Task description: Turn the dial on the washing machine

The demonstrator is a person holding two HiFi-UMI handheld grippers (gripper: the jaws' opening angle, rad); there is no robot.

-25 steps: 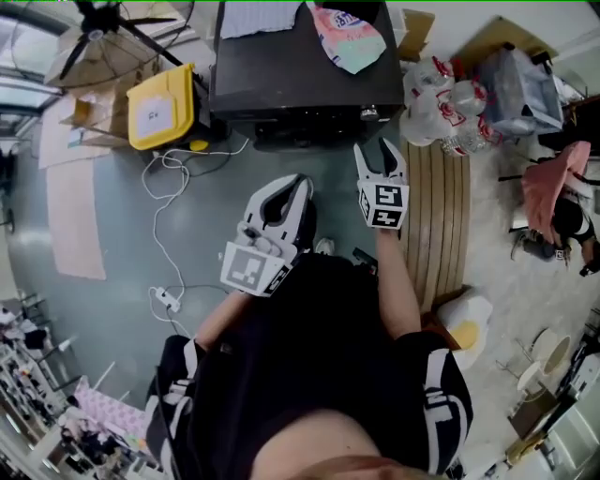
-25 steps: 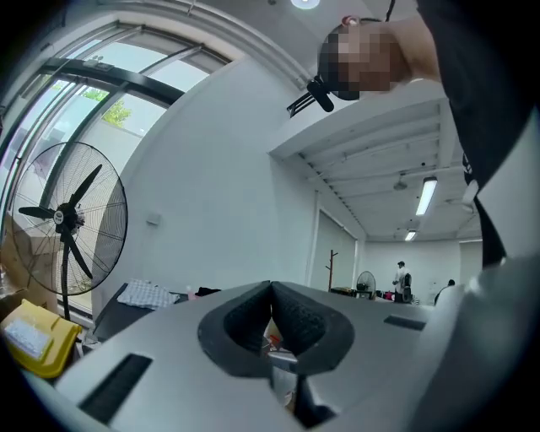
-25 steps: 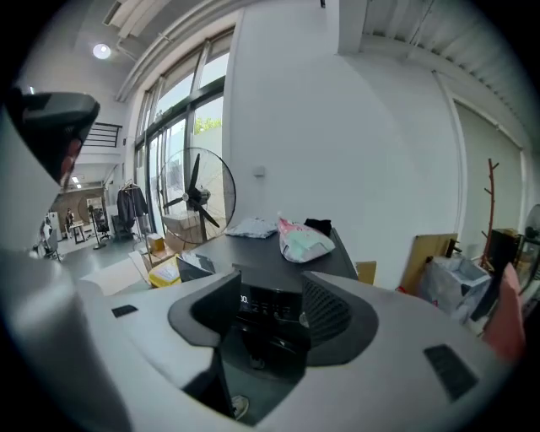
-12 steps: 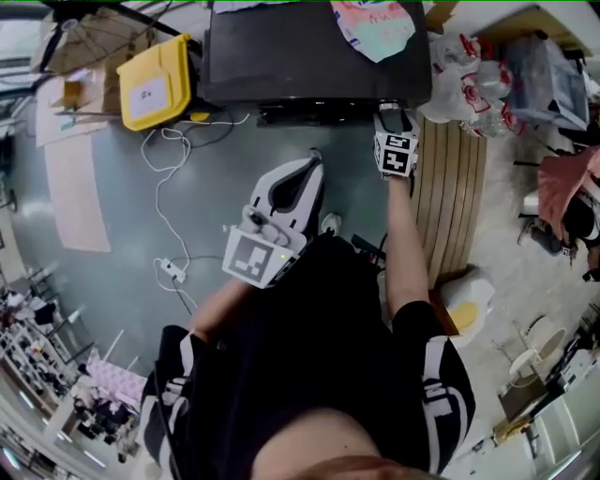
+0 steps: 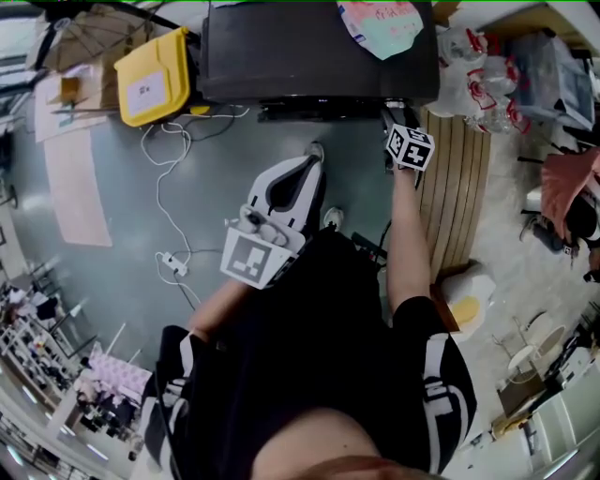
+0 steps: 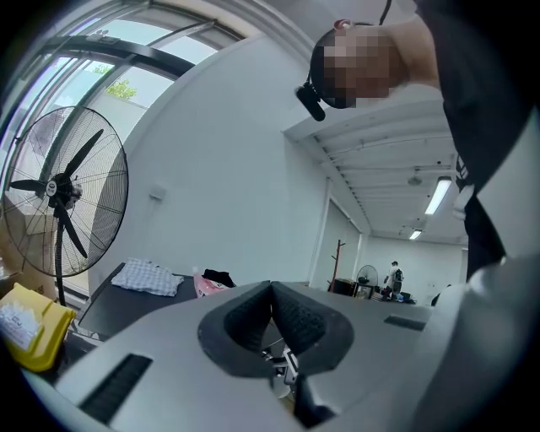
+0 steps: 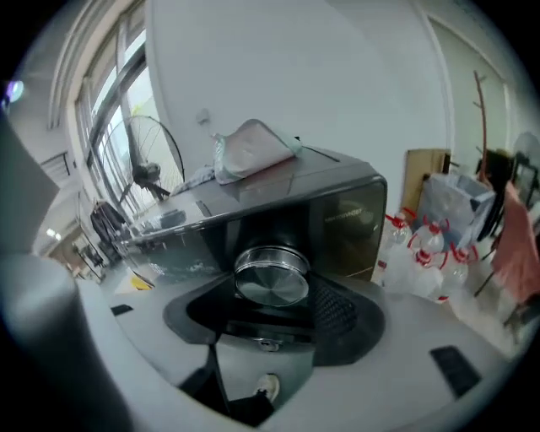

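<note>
While left claw (image 6: pixel 271 291) hangs closed, right claw (image 7: pixel 275 295) straddles dial (image 7: pixel 272 275)

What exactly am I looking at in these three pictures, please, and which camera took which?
There is no robot arm here: a person holds a two-jaw gripper in each hand. The head view comes from a camera on the person's head and looks steeply down on a dark washing machine with a pastel bag lying on top. The other two views ride on the grippers and look along their jaws. The right gripper is at the machine's front. Its own view shows the jaws apart with the silver dial between them, not closed on it. The left gripper is near the body, jaws together, holding nothing.
</note>
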